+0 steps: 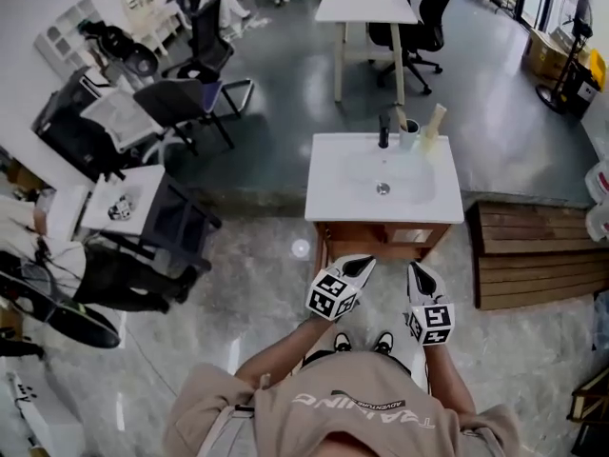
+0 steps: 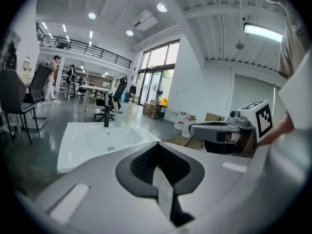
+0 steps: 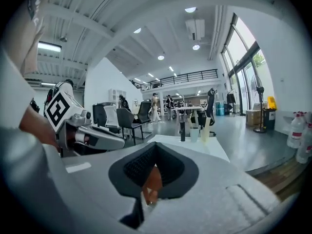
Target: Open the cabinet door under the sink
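Note:
A white sink (image 1: 383,177) tops a wooden cabinet (image 1: 381,237) whose front faces me; its door looks closed. My left gripper (image 1: 360,264) hovers just in front of the cabinet's left part, not touching it. Beside it, my right gripper (image 1: 417,270) is level with the cabinet's right part. Both are held above the sink's height. In the left gripper view the left gripper (image 2: 157,147) has its jaws together with nothing held, and the sink (image 2: 97,140) lies beyond. The right gripper (image 3: 155,147) is likewise shut, with wood colour showing through the slit.
A black faucet (image 1: 384,129), a cup (image 1: 409,134) and a bottle (image 1: 434,122) stand at the sink's back edge. A wooden pallet (image 1: 538,255) lies to the right. A dark cart (image 1: 143,208) and office chairs (image 1: 190,98) stand at the left, a white table (image 1: 366,3) behind.

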The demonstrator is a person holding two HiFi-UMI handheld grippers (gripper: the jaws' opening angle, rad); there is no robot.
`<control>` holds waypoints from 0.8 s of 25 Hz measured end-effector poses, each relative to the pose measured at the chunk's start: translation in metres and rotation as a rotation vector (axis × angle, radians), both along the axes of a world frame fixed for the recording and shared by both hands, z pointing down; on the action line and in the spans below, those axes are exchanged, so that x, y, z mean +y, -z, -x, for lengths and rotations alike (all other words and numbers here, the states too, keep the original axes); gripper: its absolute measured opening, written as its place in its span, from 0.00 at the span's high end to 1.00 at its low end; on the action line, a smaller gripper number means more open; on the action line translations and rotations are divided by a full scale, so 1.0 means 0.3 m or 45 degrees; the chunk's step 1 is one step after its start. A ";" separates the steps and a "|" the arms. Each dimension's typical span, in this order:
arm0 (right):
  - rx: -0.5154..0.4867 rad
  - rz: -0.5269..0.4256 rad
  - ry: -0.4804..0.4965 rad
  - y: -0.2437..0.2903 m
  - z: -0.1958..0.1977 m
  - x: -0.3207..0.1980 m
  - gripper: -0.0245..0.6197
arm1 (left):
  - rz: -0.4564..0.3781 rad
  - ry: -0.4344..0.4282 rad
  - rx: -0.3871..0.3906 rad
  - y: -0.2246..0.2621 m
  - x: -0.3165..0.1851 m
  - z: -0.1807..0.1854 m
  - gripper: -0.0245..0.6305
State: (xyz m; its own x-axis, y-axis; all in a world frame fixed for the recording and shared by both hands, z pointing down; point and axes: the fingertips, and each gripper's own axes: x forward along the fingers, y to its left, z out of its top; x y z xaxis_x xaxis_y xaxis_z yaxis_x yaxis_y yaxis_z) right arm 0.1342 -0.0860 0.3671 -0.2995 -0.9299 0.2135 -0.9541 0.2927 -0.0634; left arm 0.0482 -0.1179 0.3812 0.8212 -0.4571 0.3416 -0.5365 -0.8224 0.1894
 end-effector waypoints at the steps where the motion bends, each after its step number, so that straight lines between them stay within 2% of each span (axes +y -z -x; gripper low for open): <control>1: -0.005 -0.022 0.002 0.032 -0.006 -0.010 0.96 | -0.026 0.004 0.007 0.029 -0.012 -0.005 0.94; 8: -0.027 -0.166 0.026 0.238 -0.056 -0.045 0.96 | -0.165 0.079 0.084 0.194 -0.095 -0.012 0.94; 14: -0.036 -0.236 0.065 0.366 -0.072 -0.056 0.96 | -0.264 0.135 0.112 0.314 -0.150 0.018 0.94; 20: -0.007 -0.268 0.114 0.413 -0.066 -0.058 0.96 | -0.339 0.185 0.135 0.390 -0.152 0.039 0.94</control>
